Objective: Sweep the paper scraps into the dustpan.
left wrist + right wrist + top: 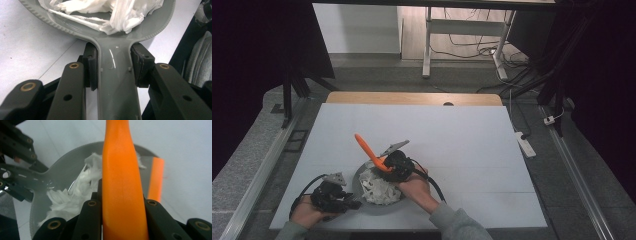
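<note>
- In the high view, a grey dustpan (362, 176) is seen lying on the white table (452, 135) in the lower left of the frame, with crumpled white tissue (379, 189) piled inside it.
- The left gripper (354, 204) is seen at the lower left of that frame, just left of the pan, held by a hand (307, 212) coming in from the bottom edge.
- In the left gripper view, the dustpan's handle (116, 82) is clamped between the two black jaws, the pads (90, 65) pressed against its sides at the centre of the frame; the pan's rim and the tissue (110, 12) are seen along the top.
- The right gripper (388, 162) is seen at the centre of the high view, over the pan's upper edge, held by the other hand (414, 186).
- An orange handle (368, 149) is gripped by it and slants toward the upper left of the frame.
- In the right gripper view, the orange handle (122, 185) runs up the middle between the closed jaws, with the tissue (72, 197) and the pan (62, 173) behind it to the left.
- A second orange part (156, 178) is seen at the right of that frame; what it belongs to cannot be told.
</note>
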A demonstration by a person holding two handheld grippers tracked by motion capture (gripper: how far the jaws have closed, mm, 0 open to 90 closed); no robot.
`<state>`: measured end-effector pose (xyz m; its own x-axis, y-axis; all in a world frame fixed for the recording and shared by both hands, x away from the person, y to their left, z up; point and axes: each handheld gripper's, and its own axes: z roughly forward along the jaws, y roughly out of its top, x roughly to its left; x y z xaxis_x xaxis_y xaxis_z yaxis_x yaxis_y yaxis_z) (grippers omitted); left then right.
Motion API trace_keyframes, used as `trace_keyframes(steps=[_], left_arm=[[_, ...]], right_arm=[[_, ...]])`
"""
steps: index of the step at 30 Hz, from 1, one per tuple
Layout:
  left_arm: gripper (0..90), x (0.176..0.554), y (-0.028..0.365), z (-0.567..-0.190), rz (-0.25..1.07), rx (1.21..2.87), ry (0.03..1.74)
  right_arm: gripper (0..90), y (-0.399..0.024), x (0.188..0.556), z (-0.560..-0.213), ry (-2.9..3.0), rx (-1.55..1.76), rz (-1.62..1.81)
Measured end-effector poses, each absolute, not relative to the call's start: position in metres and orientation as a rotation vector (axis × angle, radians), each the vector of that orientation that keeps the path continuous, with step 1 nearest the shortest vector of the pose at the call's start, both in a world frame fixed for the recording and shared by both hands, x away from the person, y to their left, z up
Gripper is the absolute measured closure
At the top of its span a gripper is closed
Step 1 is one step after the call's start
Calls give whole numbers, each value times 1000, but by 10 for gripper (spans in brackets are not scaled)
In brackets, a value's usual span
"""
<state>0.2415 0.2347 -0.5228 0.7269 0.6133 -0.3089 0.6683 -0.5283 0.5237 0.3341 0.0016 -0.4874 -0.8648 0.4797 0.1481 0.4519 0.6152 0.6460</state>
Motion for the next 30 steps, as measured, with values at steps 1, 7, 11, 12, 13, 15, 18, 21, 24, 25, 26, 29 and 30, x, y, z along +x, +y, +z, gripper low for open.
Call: trace_keyframes(steps=[1,7,11,12,13,15,18,21,24,25,26,29,30], left_arm=[[614,241,235,-523,-115,2296,965],[614,242,235,-523,-114,2292,964],[614,242,236,-524,-117,2283,964],[614,242,237,-524,-117,2282,963],[614,242,237,-524,-115,2283,963],[614,242,237,-524,-117,2279,961],[615,242,237,-524,-112,2278,960],[615,242,237,-523,-107,2274,960],[615,241,237,-522,-96,2266,963],[615,241,238,-522,-93,2262,966],[615,241,238,-522,-91,2260,967],[615,241,238,-521,-78,2259,973],[615,241,238,-520,-76,2257,975]], right_arm=[[768,-2,336,-485,2778,815,1103],[768,-27,347,-473,2690,888,1136],[768,-39,352,-470,2660,920,1153],[768,-40,353,-470,2654,932,1155],[768,-42,354,-471,2652,931,1157],[768,-44,355,-471,2649,942,1158],[768,-46,356,-472,2643,946,1163],[768,-49,356,-472,2636,943,1168],[768,-51,356,-471,2629,951,1178],[768,-53,356,-471,2627,947,1182],[768,-54,356,-470,2626,952,1183],[768,-57,356,-470,2623,953,1193],[768,-59,356,-470,2622,956,1195]])
